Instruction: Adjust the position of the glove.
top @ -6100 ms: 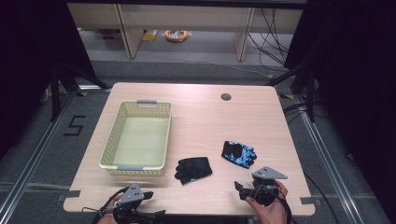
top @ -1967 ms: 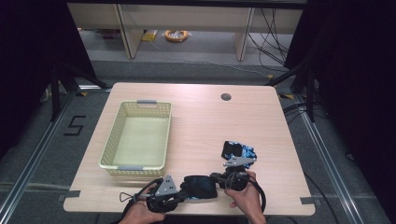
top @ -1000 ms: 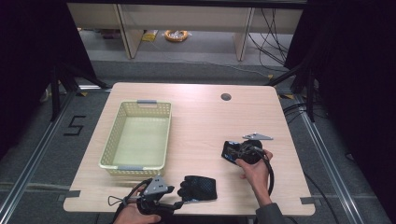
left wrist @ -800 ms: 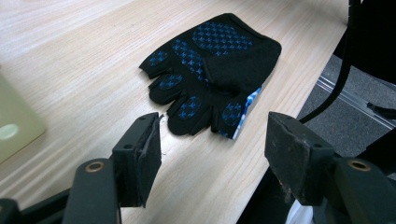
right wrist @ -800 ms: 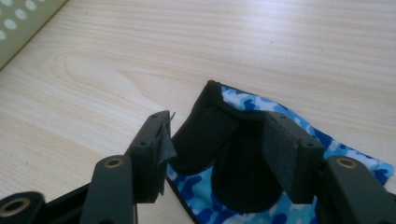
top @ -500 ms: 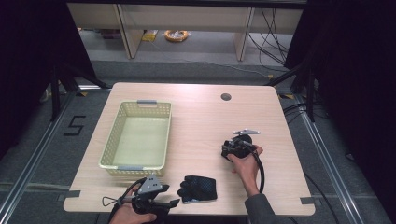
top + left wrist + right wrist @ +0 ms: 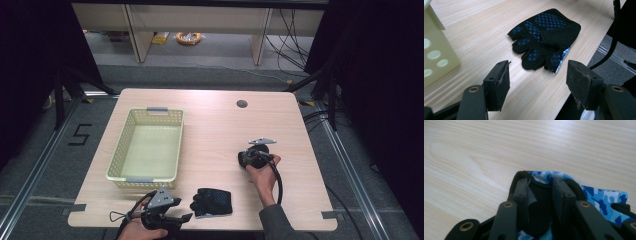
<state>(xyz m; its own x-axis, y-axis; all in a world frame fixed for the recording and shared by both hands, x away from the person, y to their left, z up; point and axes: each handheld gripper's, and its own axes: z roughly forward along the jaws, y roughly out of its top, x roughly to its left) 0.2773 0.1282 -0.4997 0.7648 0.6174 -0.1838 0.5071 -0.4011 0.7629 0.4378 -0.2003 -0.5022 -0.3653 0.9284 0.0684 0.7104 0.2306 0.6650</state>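
Moved up-table, right gripper (image 7: 540, 192) jaws pinching camo glove (image 7: 599, 195) — left gripper (image 7: 537, 82) jaws spread.

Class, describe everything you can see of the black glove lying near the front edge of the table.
The black glove is fingerless, with short finger stubs and a grid of small blue dots, probably grip print. A blue camouflage fabric shows at its lower edge. It looks like soft stretch fabric. It lies flat on the wooden table, close to the front edge, right of the yellow basket. Nothing grips it: the left gripper is open just short of its finger stubs, not touching it.
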